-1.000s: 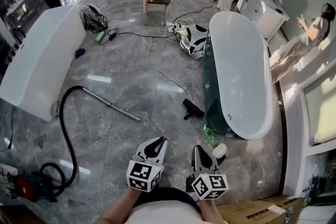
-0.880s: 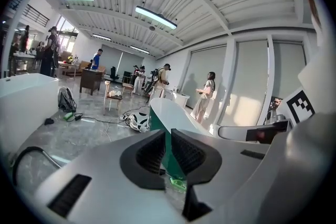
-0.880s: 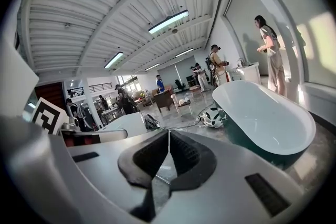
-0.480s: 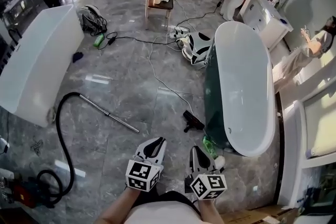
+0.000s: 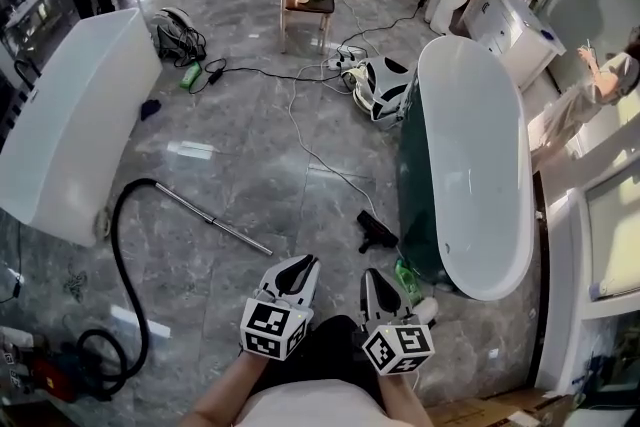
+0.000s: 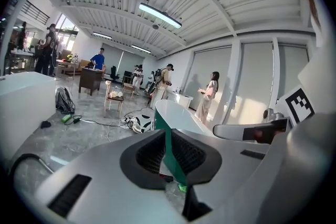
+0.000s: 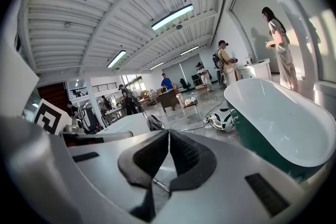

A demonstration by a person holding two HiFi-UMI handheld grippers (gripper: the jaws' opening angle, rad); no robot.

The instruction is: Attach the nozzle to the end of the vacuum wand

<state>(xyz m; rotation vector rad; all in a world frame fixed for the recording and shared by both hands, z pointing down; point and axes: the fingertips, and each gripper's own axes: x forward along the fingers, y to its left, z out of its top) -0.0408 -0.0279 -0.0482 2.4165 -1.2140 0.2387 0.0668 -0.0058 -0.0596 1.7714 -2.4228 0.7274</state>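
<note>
The vacuum wand [image 5: 215, 221], a thin metal tube, lies on the grey marble floor, joined to a black hose [image 5: 118, 255] that curls back to the red vacuum body [image 5: 40, 370]. The black nozzle [image 5: 378, 233] lies apart from it, by the foot of the green bathtub [image 5: 470, 165]. My left gripper [image 5: 305, 262] and right gripper [image 5: 368, 275] are held side by side at the bottom of the head view, short of the nozzle. Both are shut with nothing between the jaws [image 6: 166, 131] [image 7: 169, 131].
A white tub [image 5: 70, 125] stands at the left. Cables, a white device [image 5: 380, 80], a chair [image 5: 305, 0] and a backpack [image 5: 175, 35] lie farther off. A green bottle [image 5: 405, 277] sits by the tub's foot. Several people stand around the room's edges.
The view and both grippers have moved forward across the floor, so the nozzle and the tub's foot now lie closer to the grippers. The jaws have stayed shut.
</note>
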